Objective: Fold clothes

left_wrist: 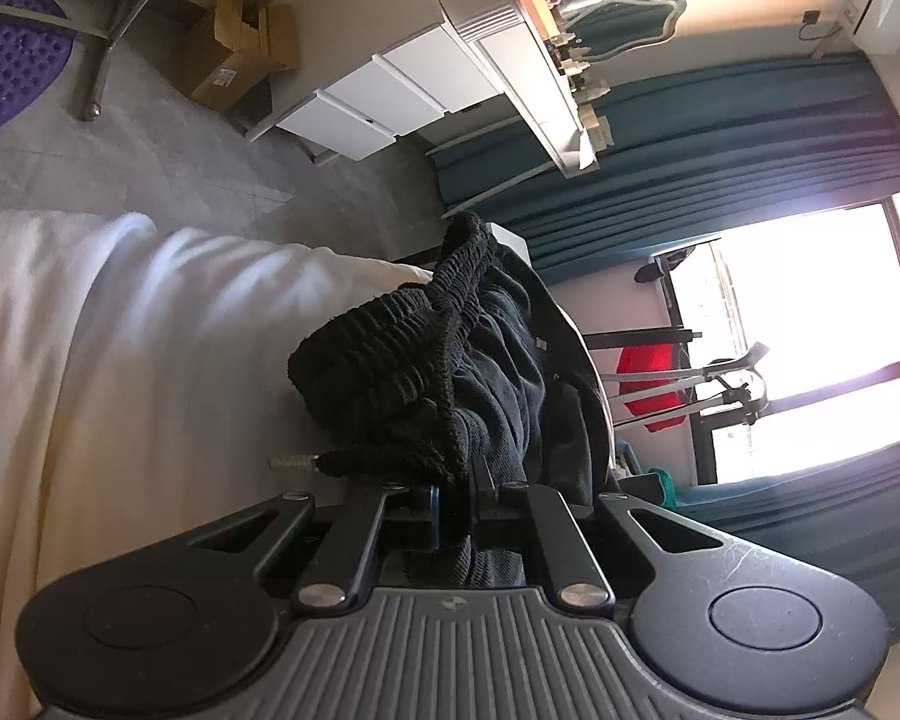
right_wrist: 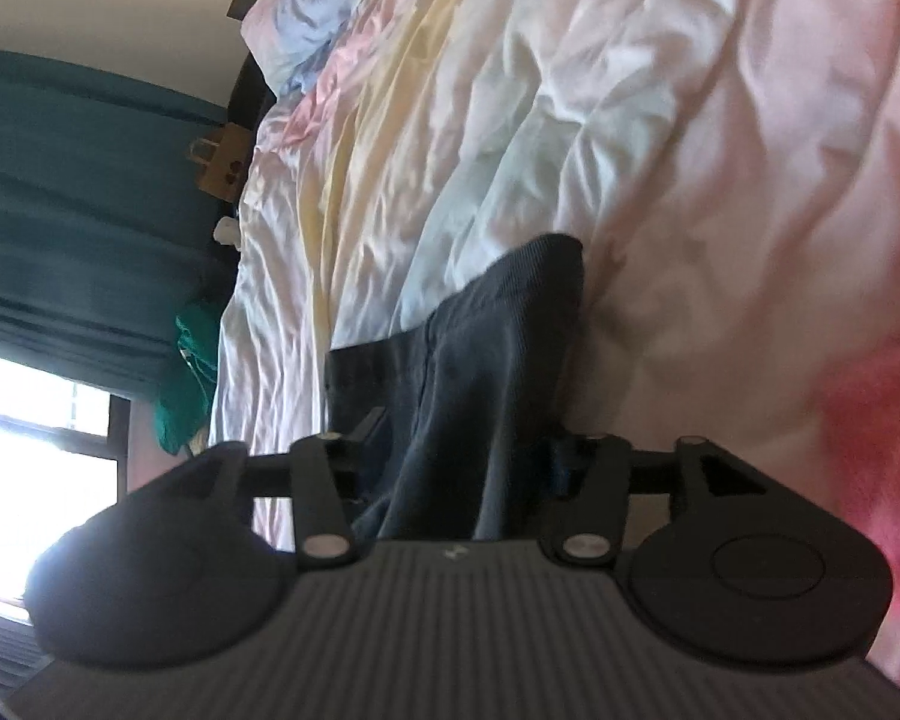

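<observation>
A black pair of pants (left_wrist: 450,360) with a ribbed elastic waistband and a drawstring hangs bunched in front of my left gripper (left_wrist: 456,504), which is shut on the fabric near the waistband. The drawstring's pale tip (left_wrist: 294,461) sticks out to the left. In the right wrist view, dark corduroy-like cloth of the same garment (right_wrist: 486,360) runs up from between the fingers of my right gripper (right_wrist: 462,468), which is shut on it. Both views are turned sideways. The cloth is held over a rumpled bed sheet (right_wrist: 630,120).
The pastel sheet fills most of the right view, and white bedding (left_wrist: 90,360) lies left in the left view. A white drawer desk (left_wrist: 390,90), cardboard box (left_wrist: 234,42), chair legs, teal curtains (left_wrist: 690,138) and a bright window (left_wrist: 810,330) are around the room.
</observation>
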A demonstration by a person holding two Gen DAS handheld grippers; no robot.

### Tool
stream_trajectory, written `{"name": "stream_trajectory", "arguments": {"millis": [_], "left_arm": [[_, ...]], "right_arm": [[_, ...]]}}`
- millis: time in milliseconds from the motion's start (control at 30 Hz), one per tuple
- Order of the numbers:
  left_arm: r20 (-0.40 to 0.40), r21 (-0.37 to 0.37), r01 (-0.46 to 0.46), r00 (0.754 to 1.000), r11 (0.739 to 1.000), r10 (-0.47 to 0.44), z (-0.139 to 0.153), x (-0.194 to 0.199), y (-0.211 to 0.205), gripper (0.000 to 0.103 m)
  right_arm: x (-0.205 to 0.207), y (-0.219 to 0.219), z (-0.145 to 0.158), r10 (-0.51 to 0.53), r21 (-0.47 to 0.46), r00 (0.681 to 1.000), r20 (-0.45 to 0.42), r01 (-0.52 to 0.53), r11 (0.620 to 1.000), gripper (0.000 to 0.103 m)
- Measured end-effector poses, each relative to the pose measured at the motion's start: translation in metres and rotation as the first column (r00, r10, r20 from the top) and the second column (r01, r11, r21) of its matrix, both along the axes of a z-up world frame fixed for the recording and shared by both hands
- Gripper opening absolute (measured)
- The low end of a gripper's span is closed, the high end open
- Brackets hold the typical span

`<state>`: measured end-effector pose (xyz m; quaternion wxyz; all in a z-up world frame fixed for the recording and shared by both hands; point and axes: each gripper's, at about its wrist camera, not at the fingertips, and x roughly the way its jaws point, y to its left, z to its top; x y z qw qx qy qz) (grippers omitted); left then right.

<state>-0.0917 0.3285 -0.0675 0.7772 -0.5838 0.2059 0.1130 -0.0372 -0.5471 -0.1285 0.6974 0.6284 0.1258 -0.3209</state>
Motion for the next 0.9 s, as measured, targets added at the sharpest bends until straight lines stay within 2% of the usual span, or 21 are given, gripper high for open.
{"name": "stream_trajectory", "arguments": {"millis": [67,100,133,167,233,300,333,433,500,533,600,700,767,833,900], "left_arm": [[-0.007,0.006,-0.003,1.0,1.0,0.003,0.001,0.0,-0.002,0.009],[-0.011,0.011,-0.004,1.0,1.0,0.004,0.001,0.001,-0.002,0.009],[-0.014,0.015,-0.004,1.0,1.0,0.004,0.002,0.001,-0.003,0.009],[-0.016,0.024,-0.004,1.0,1.0,0.004,0.003,0.002,-0.004,0.009],[-0.02,0.046,-0.002,1.0,0.999,0.003,0.006,0.003,-0.006,0.009],[-0.022,0.054,0.0,1.0,0.999,0.001,0.007,0.004,-0.008,0.009],[-0.022,0.055,0.002,1.0,0.998,-0.001,0.007,0.005,-0.008,0.009],[-0.022,0.059,0.012,1.0,0.998,-0.011,0.007,0.007,-0.008,0.009],[-0.021,0.06,0.015,1.0,0.998,-0.013,0.006,0.008,-0.006,0.009],[-0.023,0.058,0.014,1.0,0.998,-0.013,0.006,0.008,-0.006,0.009],[-0.026,0.06,0.014,1.0,0.998,-0.013,0.006,0.007,-0.006,0.009],[-0.034,0.07,0.017,0.999,0.997,-0.014,0.007,0.008,-0.006,0.01],[-0.045,0.08,0.019,0.999,0.997,-0.016,0.008,0.009,-0.006,0.01],[-0.06,0.101,0.027,0.998,0.995,-0.021,0.01,0.011,-0.007,0.011],[-0.073,0.139,0.041,0.997,0.989,-0.031,0.015,0.011,-0.01,0.013]], "right_arm": [[0.008,-0.008,-0.005,0.028,-0.006,1.0,-0.005,-0.028,1.0,0.05],[0.012,-0.012,-0.006,0.043,-0.024,0.999,-0.019,-0.043,0.999,0.044],[0.014,-0.015,-0.005,0.059,-0.056,0.997,-0.042,-0.061,0.997,0.027],[0.017,-0.018,-0.004,0.074,-0.085,0.995,-0.062,-0.079,0.993,0.014],[0.018,-0.023,-0.001,0.096,-0.119,0.994,-0.055,-0.102,0.988,0.007],[0.014,-0.026,0.006,0.109,-0.15,0.994,0.004,-0.108,0.983,0.006],[0.011,-0.025,0.017,0.116,-0.212,0.992,0.047,-0.103,0.972,0.006],[0.003,-0.008,0.054,0.131,-0.432,0.987,0.091,-0.079,0.899,0.005],[0.0,0.004,0.069,0.114,-0.518,0.991,0.067,-0.063,0.853,0.005],[0.0,0.005,0.068,0.089,-0.515,0.996,0.024,-0.063,0.855,0.005],[0.0,0.001,0.056,0.049,-0.437,0.996,-0.075,-0.077,0.896,0.005],[-0.002,-0.012,0.022,0.066,-0.234,0.975,-0.212,-0.116,0.965,0.006],[-0.004,-0.02,0.003,0.086,-0.115,0.956,-0.279,-0.123,0.986,0.006],[-0.004,-0.021,0.004,0.089,-0.122,0.96,-0.267,-0.126,0.985,0.006],[0.001,-0.016,0.01,0.105,-0.162,0.948,-0.3,-0.159,0.974,0.008]]}}
